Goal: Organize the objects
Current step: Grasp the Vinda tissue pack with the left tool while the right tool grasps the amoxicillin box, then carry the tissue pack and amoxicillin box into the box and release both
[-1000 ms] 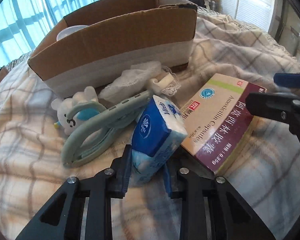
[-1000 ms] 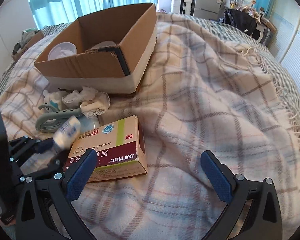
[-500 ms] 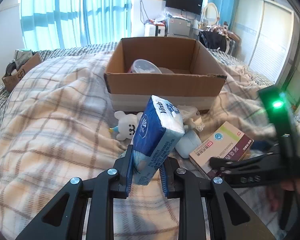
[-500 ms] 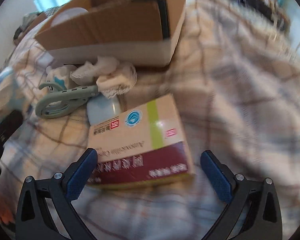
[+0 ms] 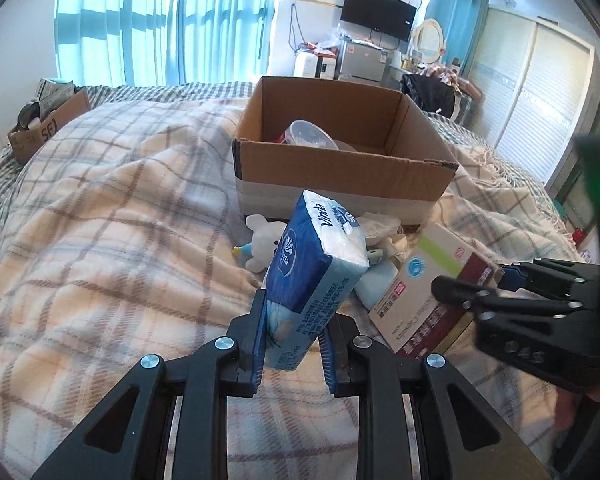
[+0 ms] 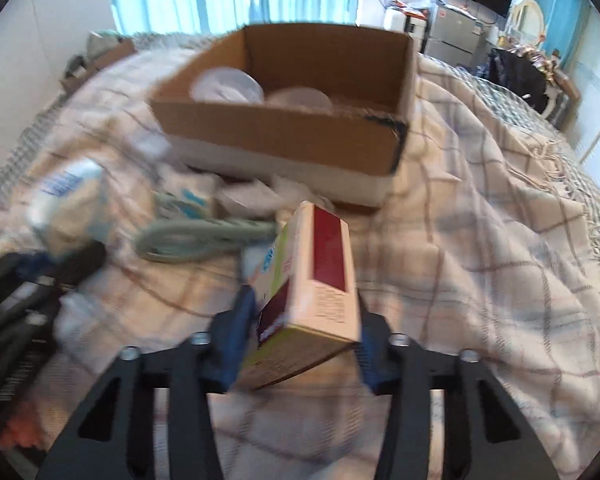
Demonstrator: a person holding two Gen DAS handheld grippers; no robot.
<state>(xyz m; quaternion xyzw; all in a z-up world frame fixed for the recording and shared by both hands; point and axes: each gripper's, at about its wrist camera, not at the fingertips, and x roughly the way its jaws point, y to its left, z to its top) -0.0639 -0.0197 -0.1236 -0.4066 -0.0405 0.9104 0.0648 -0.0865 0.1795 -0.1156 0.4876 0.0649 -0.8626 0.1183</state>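
While left hand-held gripper clamps tissue pack, right apparently clamps medicine box.

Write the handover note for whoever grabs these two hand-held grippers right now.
Left hand-held gripper: shut on the tissue pack, lifted off the blanket.
Right hand-held gripper: shut on the medicine box, tilted up on edge.
Cardboard box sits ahead, already holding plastic containers.
Left on the blanket in front of the box: green scissors, white plush toy, white cloth.
Next, probably: drop both held items into the box, then collect the rest.
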